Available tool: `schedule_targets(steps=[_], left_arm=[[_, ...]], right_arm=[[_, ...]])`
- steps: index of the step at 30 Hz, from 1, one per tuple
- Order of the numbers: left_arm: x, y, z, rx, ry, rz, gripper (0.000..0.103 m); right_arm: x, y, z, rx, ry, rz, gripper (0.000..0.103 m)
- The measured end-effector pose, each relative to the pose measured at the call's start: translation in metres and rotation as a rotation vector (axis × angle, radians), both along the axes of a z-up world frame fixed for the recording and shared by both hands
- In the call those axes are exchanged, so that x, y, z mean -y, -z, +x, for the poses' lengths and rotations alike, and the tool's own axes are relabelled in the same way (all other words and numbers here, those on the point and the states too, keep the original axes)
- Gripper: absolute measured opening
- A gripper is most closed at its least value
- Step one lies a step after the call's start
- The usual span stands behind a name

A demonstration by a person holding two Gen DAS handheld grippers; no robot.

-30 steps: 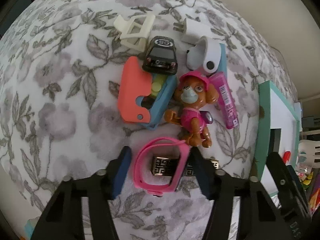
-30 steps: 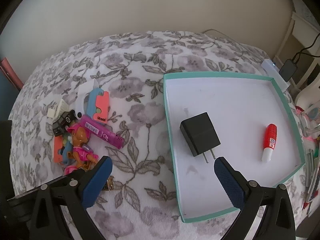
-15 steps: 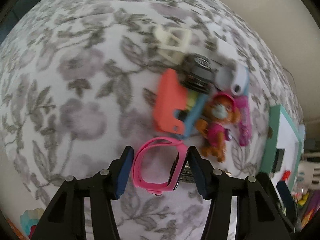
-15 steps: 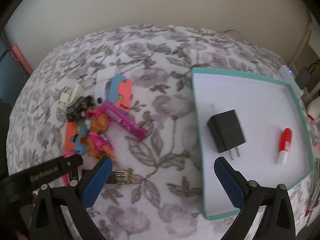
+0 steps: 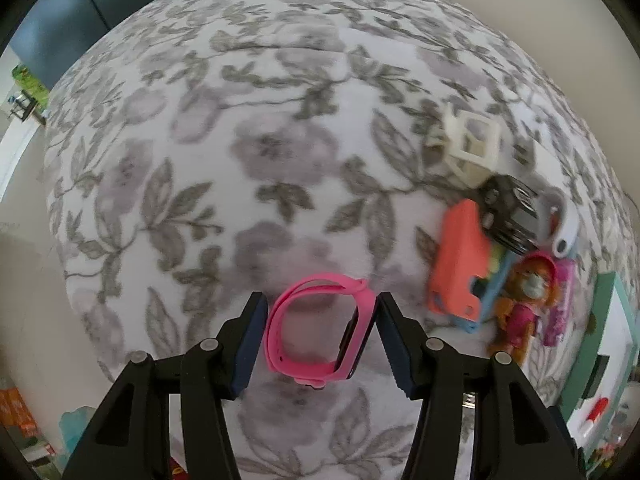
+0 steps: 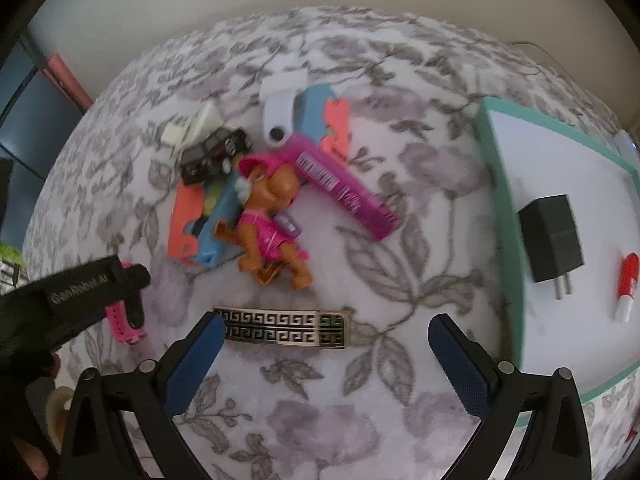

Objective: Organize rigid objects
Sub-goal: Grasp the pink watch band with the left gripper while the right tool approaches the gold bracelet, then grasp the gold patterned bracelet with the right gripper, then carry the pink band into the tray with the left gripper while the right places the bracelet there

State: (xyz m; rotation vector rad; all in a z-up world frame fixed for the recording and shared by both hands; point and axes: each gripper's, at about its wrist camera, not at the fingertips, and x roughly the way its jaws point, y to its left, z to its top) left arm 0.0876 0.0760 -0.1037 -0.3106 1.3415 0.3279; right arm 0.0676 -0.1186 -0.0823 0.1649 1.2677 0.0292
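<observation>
A pink wristwatch (image 5: pixel 320 340) hangs between the blue pads of my left gripper (image 5: pixel 318 320), which is shut on it above the flowered cloth. In the right wrist view that left gripper (image 6: pixel 120 280) shows at the left edge with the pink watch (image 6: pixel 124 326) in it. My right gripper (image 6: pixel 322 336) stands open, pointing down over a gold-and-black patterned bar (image 6: pixel 282 328) that lies flat between its fingers, untouched. Behind the bar lies a pile: a toy dog in pink (image 6: pixel 272 220), a black toy car (image 6: pixel 214 154) and a magenta tube (image 6: pixel 344 188).
A teal-rimmed white tray (image 6: pixel 492 184) at the right holds a black plug charger (image 6: pixel 552 236) and a red-and-white tube (image 6: pixel 626 288). Orange and blue puzzle pieces (image 6: pixel 188 220), a white strap piece (image 6: pixel 280 112) and a cream clip (image 6: pixel 188 128) sit in the pile.
The left gripper has carried the pink watch leftward, away from the pile, uncovering the patterned bar. The right gripper has moved from the tray side leftward and lower, over that bar.
</observation>
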Motion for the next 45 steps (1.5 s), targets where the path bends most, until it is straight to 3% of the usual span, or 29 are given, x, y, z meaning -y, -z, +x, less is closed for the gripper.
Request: schedule_targets(steps=[13,19,24,27,34,45], left_arm=[[-0.020,0.008,-0.003,-0.006,-0.017,0.001,0.057],[-0.010,0.012,0.003,-0.012,-0.022,0.011,0.057],[-0.012,0.012,0.003,-0.013,-0.020,0.014,0.057],[-0.010,0.011,0.002,-0.014,-0.021,0.015,0.057],[-0.006,0.010,0.002,-0.015,-0.014,0.025,0.057],[0.004,-0.008,0.000,0.020,0.018,0.059,0.057]], right_arm=[[-0.032,0.024,0.006,-0.045,-0.051,-0.043,0.103],[-0.047,0.028,0.005,-0.036,-0.062,-0.096,0.102],[-0.050,0.027,0.002,-0.025,-0.045,-0.100,0.092],[-0.044,0.023,-0.001,-0.018,-0.029,-0.100,0.085],[-0.039,0.022,-0.001,-0.020,-0.014,-0.083,0.085],[0.009,0.009,0.005,-0.028,0.074,0.022,0.085]])
